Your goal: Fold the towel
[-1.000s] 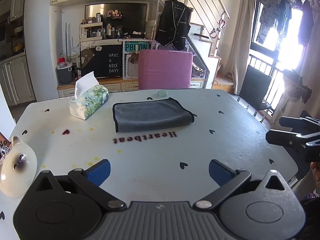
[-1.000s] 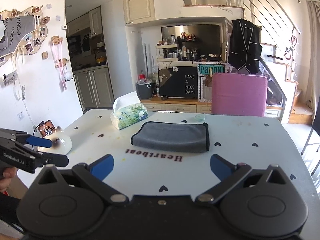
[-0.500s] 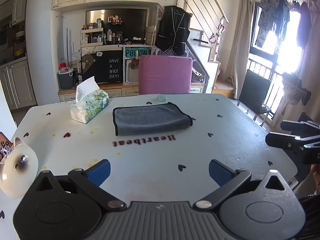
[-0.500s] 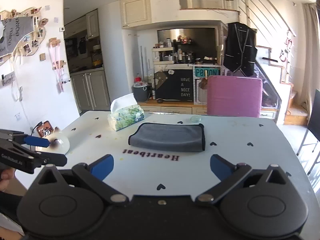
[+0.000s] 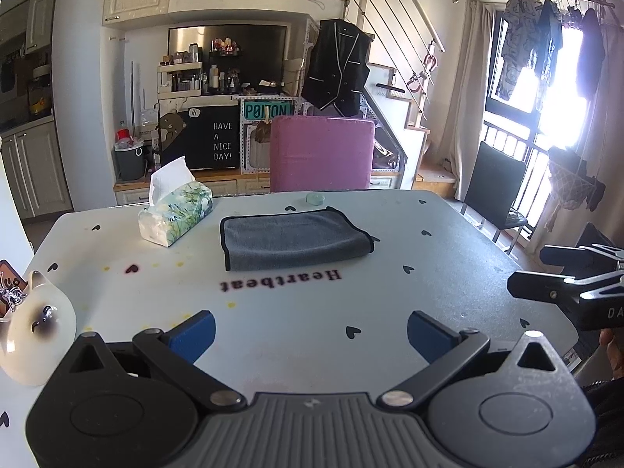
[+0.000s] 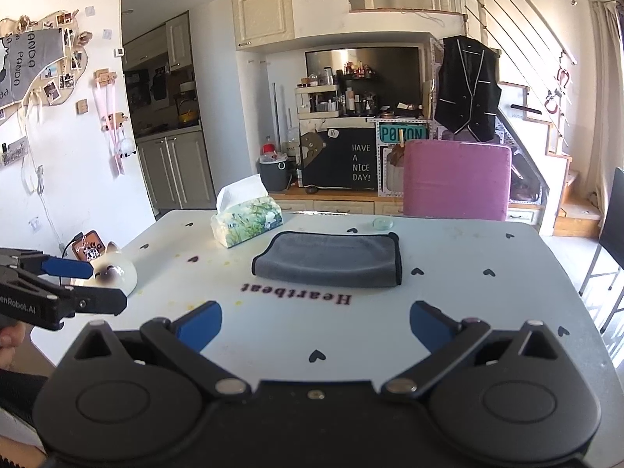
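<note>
Grey towel [image 5: 294, 237], already doubled into a rectangle, lies flat on the far half of the table [image 5: 448, 273], well ahead of both grippers, long axis running left to right. Left gripper [image 5: 310, 329] and right gripper [image 6: 316, 321] both stand with jaws wide, holding nothing; neither is clearly nearer. The left view shows the black-piped open edge at the towel's left; the right view shows piping on the right end and a rounded fold nearest the camera. A tissue box [image 5: 175, 214] sits just beside it.
</note>
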Tool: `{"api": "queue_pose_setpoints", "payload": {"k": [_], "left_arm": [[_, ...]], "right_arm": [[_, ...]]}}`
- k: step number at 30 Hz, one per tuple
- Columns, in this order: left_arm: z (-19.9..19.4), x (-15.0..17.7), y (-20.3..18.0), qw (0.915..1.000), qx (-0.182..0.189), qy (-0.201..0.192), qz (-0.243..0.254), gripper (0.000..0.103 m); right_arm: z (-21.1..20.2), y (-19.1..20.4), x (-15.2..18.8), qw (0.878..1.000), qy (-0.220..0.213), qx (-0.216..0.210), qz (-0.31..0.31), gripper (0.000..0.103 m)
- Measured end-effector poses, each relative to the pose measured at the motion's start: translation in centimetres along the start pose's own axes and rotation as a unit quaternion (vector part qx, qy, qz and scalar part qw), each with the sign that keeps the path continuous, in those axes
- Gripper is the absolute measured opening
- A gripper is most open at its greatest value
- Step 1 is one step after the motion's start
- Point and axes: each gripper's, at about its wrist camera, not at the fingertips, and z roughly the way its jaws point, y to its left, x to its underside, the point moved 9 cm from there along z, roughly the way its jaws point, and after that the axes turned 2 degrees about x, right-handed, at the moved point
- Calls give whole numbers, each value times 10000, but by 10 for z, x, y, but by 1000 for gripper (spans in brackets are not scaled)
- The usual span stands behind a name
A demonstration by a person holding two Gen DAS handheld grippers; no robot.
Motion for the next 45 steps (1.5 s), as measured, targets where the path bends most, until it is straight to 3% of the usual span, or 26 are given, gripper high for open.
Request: {"api": "queue_pose_setpoints", "payload": {"k": [45], "left_arm": [[2,0,-2,10000,37,21,-35,103]], "right_arm": [[6,2,0,9999,101,-98,38,103]]}}
